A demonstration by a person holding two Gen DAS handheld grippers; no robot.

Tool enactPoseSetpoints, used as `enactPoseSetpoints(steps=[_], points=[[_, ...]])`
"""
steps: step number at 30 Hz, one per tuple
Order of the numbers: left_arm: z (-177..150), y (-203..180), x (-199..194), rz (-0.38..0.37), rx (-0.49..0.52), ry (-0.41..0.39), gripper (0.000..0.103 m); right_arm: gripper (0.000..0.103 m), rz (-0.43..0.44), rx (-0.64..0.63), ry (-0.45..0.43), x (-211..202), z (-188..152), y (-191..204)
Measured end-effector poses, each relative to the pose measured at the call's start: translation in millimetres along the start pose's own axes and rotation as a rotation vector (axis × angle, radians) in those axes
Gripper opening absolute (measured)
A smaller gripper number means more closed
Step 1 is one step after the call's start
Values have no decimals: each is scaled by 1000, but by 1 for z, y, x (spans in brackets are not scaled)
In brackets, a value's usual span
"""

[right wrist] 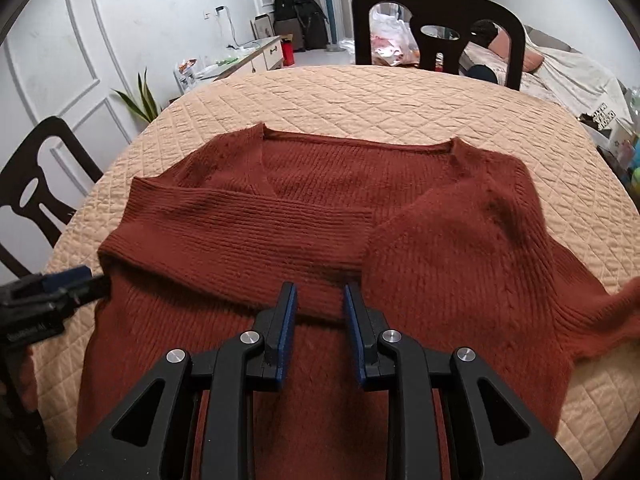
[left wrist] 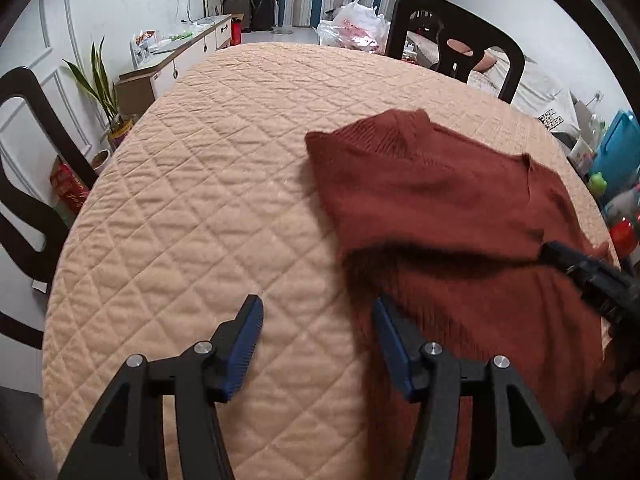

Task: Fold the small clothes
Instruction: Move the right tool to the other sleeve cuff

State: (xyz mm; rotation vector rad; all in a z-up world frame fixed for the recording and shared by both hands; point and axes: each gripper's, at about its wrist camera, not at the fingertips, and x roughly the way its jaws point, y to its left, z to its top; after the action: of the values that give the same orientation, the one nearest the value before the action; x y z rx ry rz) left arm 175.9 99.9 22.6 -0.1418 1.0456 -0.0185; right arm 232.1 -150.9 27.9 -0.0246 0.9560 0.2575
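Note:
A rust-red knitted sweater (left wrist: 440, 200) (right wrist: 320, 208) lies flat on the quilted peach table cover (left wrist: 200, 200) (right wrist: 360, 92), neckline towards the far side. Its left sleeve (right wrist: 240, 220) and right sleeve (right wrist: 460, 232) are both folded in across the chest. My left gripper (left wrist: 318, 312) is open at the sweater's left edge, one finger over bare quilt and the other over the knit, holding nothing. It also shows at the left edge of the right wrist view (right wrist: 68, 280). My right gripper (right wrist: 320, 292) hovers open over the sweater's middle, just in front of the folded sleeves, with nothing pinched; the left wrist view shows it at the right (left wrist: 580, 268).
Black chairs stand at the table's far side (left wrist: 460, 32) (right wrist: 436, 20) and left side (left wrist: 24, 160) (right wrist: 36, 168). Bottles and a blue container (left wrist: 616, 152) crowd the right beyond the table edge. A potted plant (left wrist: 100, 88) and a sideboard (left wrist: 188, 48) stand against the left wall.

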Motion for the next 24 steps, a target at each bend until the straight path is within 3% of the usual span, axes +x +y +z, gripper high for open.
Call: enactPoseSetpoints(steps=[5, 8, 11, 14, 18, 24], points=[[0, -10, -37, -50, -13, -94, 63, 25, -21, 55, -75, -35, -8, -25], [2, -32, -58, -113, 18, -143, 74, 32, -80, 93, -115, -57, -16, -44], [5, -60, -68, -169, 68, -166, 75, 38, -100, 145, -152, -81, -24, -68], [8, -90, -69, -241, 95, -161, 78, 39, -130, 211, -181, -100, -28, -94], [9, -136, -65, -316, 152, -144, 82, 48, -194, 281, -213, -124, -37, -130], [8, -200, -54, -404, 252, -111, 84, 49, -272, 389, -207, -141, -55, -193]])
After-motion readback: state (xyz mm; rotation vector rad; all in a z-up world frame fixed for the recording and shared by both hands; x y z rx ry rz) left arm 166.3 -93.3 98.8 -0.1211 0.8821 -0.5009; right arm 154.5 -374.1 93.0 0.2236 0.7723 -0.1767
